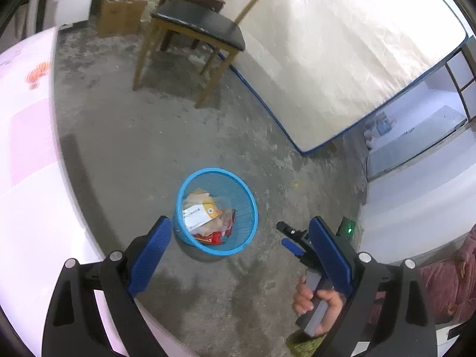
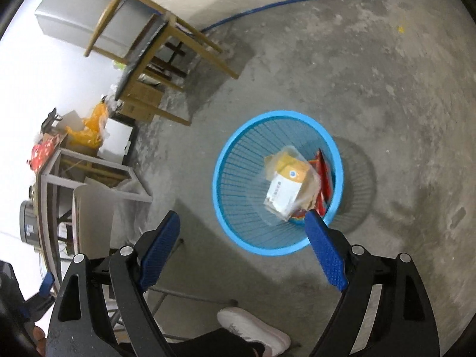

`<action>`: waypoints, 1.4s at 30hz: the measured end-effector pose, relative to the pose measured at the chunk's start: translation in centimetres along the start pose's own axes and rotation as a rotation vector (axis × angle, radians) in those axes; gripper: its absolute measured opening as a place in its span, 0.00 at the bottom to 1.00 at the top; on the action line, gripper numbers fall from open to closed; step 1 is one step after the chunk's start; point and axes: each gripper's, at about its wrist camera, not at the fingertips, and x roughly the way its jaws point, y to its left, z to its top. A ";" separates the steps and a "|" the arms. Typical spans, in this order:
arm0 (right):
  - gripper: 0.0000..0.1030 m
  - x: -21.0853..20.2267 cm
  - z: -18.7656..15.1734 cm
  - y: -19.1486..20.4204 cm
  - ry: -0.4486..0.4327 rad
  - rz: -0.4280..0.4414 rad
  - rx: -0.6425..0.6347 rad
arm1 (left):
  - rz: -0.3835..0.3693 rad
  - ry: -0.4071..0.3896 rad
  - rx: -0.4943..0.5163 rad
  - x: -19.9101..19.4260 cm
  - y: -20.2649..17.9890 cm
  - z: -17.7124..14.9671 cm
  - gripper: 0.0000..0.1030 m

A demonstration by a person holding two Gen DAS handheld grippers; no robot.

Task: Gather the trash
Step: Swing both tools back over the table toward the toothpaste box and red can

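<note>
The trash sits in the blue basket [image 2: 278,183] on the concrete floor [image 2: 386,89]: a clear bag with a yellow-and-white packet [image 2: 290,186] on top and red wrappers [image 2: 324,178] against the right wall. I count at least 2 kinds of wrapper in there, so I judge part of the collecting is already done. The basket stands in open floor, probably so I can reach it from either side.

My right gripper [image 2: 244,238] hangs over the basket's near rim, pointing down into it, jaws spread wide with nothing between the pads; that reads to me as a drop position. My left gripper [image 1: 239,241] is also spread wide and empty, aimed at the same basket from a little farther off. In its view the right hand [image 1: 316,300] wraps the grey handle of the other tool.

Farther out, a wooden chair [image 1: 190,29] stands beyond the basket, a mattress [image 1: 342,44] lies to the right, and a pink-patterned table [image 1: 26,148] is at the left. A white shoe [image 2: 253,330] is near me.
</note>
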 end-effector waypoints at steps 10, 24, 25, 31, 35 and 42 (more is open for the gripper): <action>0.81 -3.2 -2.4 7.6 0.019 0.124 -0.209 | 0.125 -0.231 -0.054 -13.8 6.2 -8.2 0.88; 0.87 -2.9 -12.1 26.3 0.238 0.382 -0.690 | 0.489 -0.558 -0.170 -29.9 13.6 -21.6 0.91; 0.87 -2.8 -12.9 27.2 0.258 0.394 -0.714 | 0.518 -0.564 -0.179 -30.5 14.3 -22.4 0.91; 0.87 -0.9 -20.2 33.3 0.438 0.474 -0.860 | 0.612 -0.558 -0.261 -31.9 18.2 -26.2 0.91; 0.87 1.1 -25.7 36.9 0.575 0.504 -0.926 | 0.630 -0.557 -0.308 -32.0 20.6 -27.8 0.91; 0.87 4.3 -34.3 41.7 0.710 0.480 -0.999 | 0.633 -0.542 -0.368 -31.4 24.2 -28.9 0.87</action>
